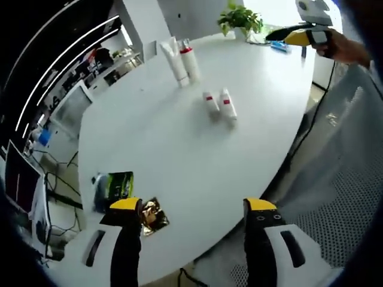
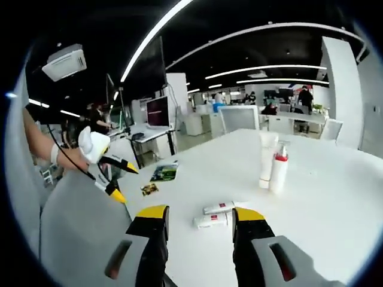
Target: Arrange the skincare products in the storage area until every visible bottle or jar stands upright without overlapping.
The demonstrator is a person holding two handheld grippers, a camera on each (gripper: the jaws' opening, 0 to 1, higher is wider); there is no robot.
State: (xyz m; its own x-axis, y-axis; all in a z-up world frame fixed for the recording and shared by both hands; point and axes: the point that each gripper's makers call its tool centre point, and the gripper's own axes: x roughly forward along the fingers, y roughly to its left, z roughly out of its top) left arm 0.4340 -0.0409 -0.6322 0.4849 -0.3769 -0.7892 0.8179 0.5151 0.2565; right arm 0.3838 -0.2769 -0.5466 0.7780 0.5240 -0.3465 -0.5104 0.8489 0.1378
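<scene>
Left hand-held gripper (image 1: pixel 193 209): jaws wide apart, nothing between them, raised above the near edge of the surface; seen from the right gripper view at far left (image 2: pixel 118 179), jaws parted, held in a hand (image 2: pixel 70 156).
Right hand-held gripper (image 2: pixel 197 216): jaws wide apart, nothing held, above the surface edge with the two lying tubes just beyond the tips; seen from the left gripper view at top right (image 1: pixel 294 36), held in a hand (image 1: pixel 346 48), too small there to tell how the jaws stand.
Surface (image 1: pixel 173 155): large, white, rounded outline.
Lying tubes: two small white tubes with red bands, on their sides, side by side and close together near the middle of the surface; one (image 1: pixel 210 104) (image 2: pixel 219 207), the other (image 1: pixel 228 105) (image 2: pixel 210 220).
Standing pair: a tall white tube (image 1: pixel 175 62) (image 2: pixel 266 159) upright, just beside a white bottle with a red top (image 1: pixel 190 61) (image 2: pixel 278 168), also upright; well apart from the lying tubes, farther across the surface.
Green packet (image 1: pixel 115 185) (image 2: pixel 164 173): flat on the surface near the left hand-held gripper's side.
Gold wrapper (image 1: pixel 153 216) (image 2: pixel 149 189): small, crumpled, just beside the green packet.
Potted plant (image 1: pixel 240 20): at the far end of the surface.
Surroundings: open office with desks, a monitor (image 2: pixel 157 111), chairs and ceiling light strips.
</scene>
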